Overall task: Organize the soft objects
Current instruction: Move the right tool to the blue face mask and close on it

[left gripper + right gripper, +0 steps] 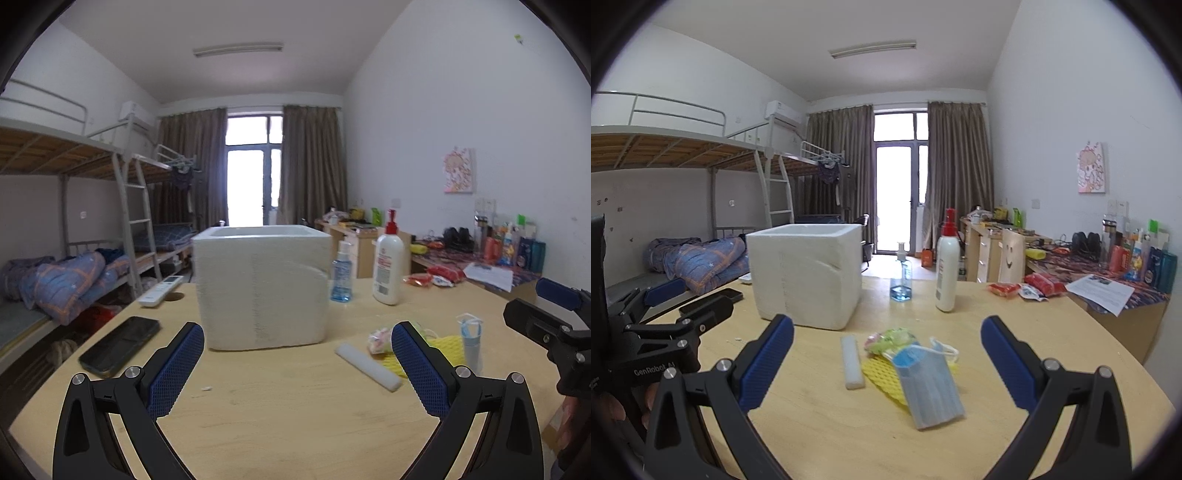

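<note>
Wooden table (1015,343) carries everything here: at the far left a dark phone (120,345), then the white foam box (807,275) standing upright, and to its right the soft pile, a white foam stick (852,363), a yellow mesh sleeve (881,376), a crumpled pale wrapper (892,338) and a blue face mask (929,384) lying over the mesh. Behind them stand a blue spray bottle (901,275) and a white pump bottle (947,267). Both the left gripper (297,363) and right gripper (886,363) hang spread wide, holding nothing. Pinching the mask could likely drag the mesh along by its ear loops, and a high swing toward the box might tip the bottles.
</note>
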